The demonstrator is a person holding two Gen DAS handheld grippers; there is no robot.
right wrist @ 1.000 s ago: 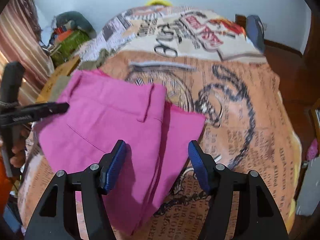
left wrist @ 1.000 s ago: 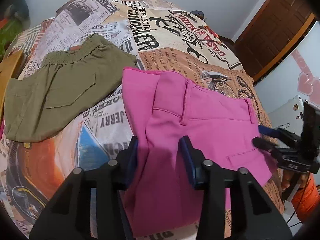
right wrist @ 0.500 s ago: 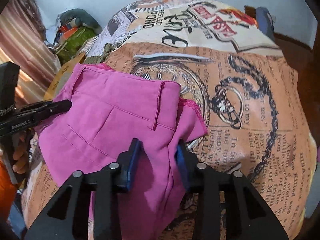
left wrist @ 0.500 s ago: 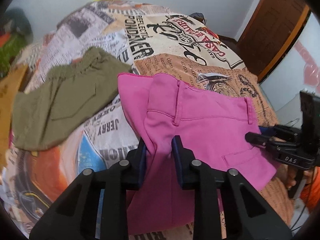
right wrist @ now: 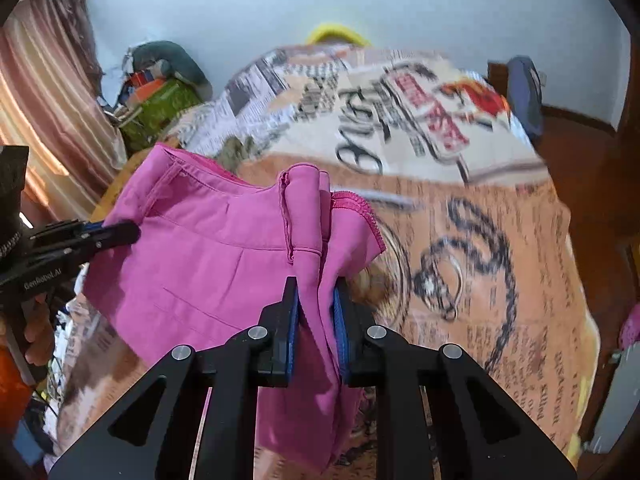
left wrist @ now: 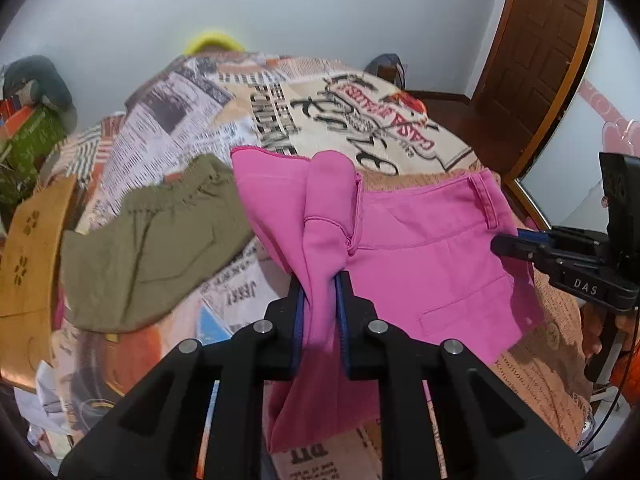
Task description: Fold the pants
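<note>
Both grippers are angled down toward the bed, each one clamped onto the pink pants (left wrist: pixel 420 248). The left gripper (left wrist: pixel 320 304) has a bunched fold of pink fabric squeezed between its blue pads (left wrist: pixel 298 320), jaws down to a narrow gap with the cloth filling it, and the fabric rises up in a puffy ridge right above the fingertips. The right gripper (right wrist: pixel 316 312) does the same thing on the other end of the waistband, pinching a gathered fold with the hemmed edge flopping off to the right. From the left wrist view you can see the right gripper out at the far right edge, nose on the pants' side; from the right wrist view the left one pokes in from the left, with the person's hand (right wrist: pixel 36 332) wrapped around its handle. The pants hang between the two grips, partly lifted off the newspaper-print bedspread (right wrist: pixel 500 240). The olive green pants (left wrist: pixel 152 248) lie flat to the left, apart from the pink pair. Compared to a second ago: both sets of jaws stood wide over flat-lying fabric, and they've just been closing onto it. The pants were spread on the bed then, now they're gathered and pulled up, and the wall takes up more of both views.
</note>
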